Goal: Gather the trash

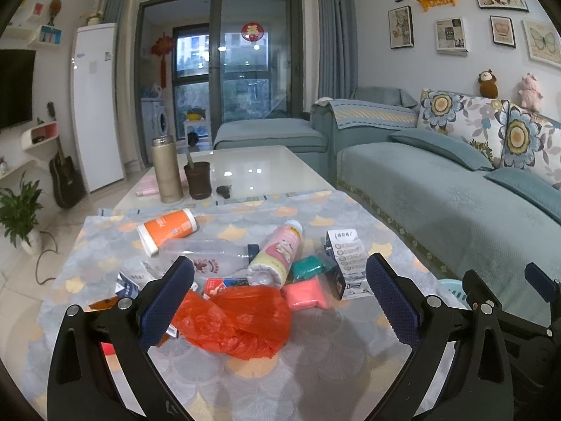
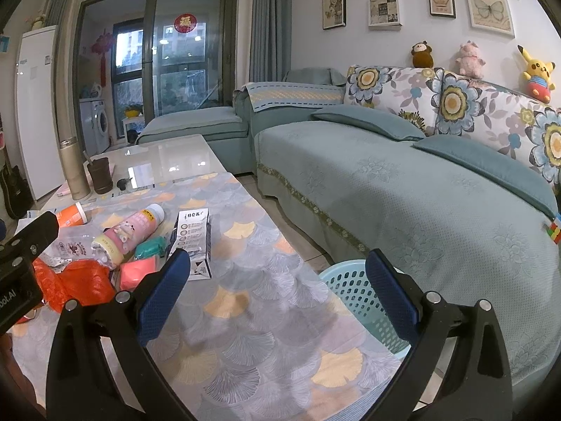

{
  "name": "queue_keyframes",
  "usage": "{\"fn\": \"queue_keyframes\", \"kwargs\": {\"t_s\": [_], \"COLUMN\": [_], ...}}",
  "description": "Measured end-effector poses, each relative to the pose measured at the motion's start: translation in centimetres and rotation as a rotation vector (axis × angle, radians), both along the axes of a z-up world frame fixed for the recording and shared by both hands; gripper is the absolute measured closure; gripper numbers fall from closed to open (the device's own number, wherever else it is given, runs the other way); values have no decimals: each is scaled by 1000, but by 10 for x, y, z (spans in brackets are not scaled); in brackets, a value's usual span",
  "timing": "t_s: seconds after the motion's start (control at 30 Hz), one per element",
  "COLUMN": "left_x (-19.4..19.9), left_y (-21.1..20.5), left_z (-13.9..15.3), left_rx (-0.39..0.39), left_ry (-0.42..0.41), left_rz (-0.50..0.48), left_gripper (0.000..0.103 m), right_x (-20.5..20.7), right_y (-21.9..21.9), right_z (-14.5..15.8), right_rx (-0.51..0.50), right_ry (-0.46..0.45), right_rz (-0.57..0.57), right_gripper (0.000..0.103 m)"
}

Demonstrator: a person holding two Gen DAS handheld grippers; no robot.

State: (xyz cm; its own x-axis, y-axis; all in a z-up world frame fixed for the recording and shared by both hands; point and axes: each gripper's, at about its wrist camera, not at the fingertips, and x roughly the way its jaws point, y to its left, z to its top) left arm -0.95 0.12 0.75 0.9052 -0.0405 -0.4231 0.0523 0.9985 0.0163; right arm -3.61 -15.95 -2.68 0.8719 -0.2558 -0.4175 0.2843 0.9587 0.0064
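Trash lies on the patterned cloth: an orange plastic bag (image 1: 238,319), a pink bottle (image 1: 277,256), an orange-labelled can (image 1: 168,228), a clear bottle (image 1: 207,256), a milk carton (image 1: 347,263), a pink pack (image 1: 305,294) and a teal pack (image 1: 306,268). My left gripper (image 1: 277,301) is open and empty, just above the orange bag. My right gripper (image 2: 277,287) is open and empty over bare cloth, to the right of the pile. A light blue basket (image 2: 354,294) stands on the floor beside the table; its rim also shows in the left wrist view (image 1: 452,289).
A tall metal flask (image 1: 166,170), a dark cup (image 1: 198,179) and a small black object (image 1: 224,191) stand on the white table behind the cloth. A teal sofa (image 2: 403,189) runs along the right. A fridge (image 1: 94,105), guitar and plant are at the left.
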Motion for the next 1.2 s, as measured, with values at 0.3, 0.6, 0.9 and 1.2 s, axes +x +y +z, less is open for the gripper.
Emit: {"fn": "queue_keyframes", "kwargs": {"t_s": [0.3, 0.6, 0.9, 1.2], "left_x": [0, -1, -2, -9], "left_y": [-1, -1, -2, -8], "left_z": [0, -1, -1, 0], "left_rx": [1, -1, 0, -3], "left_ry": [-3, -2, 0, 0], "left_rz": [4, 3, 3, 2], "left_gripper": [8, 8, 8, 8], "right_x": [2, 4, 4, 6], "right_y": [1, -1, 1, -1], "right_z": [-2, -5, -6, -6], "right_rx": [5, 16, 17, 26], "right_ry": [5, 16, 20, 34], "right_rz": [4, 8, 20, 17], "right_gripper": [8, 8, 8, 8]}}
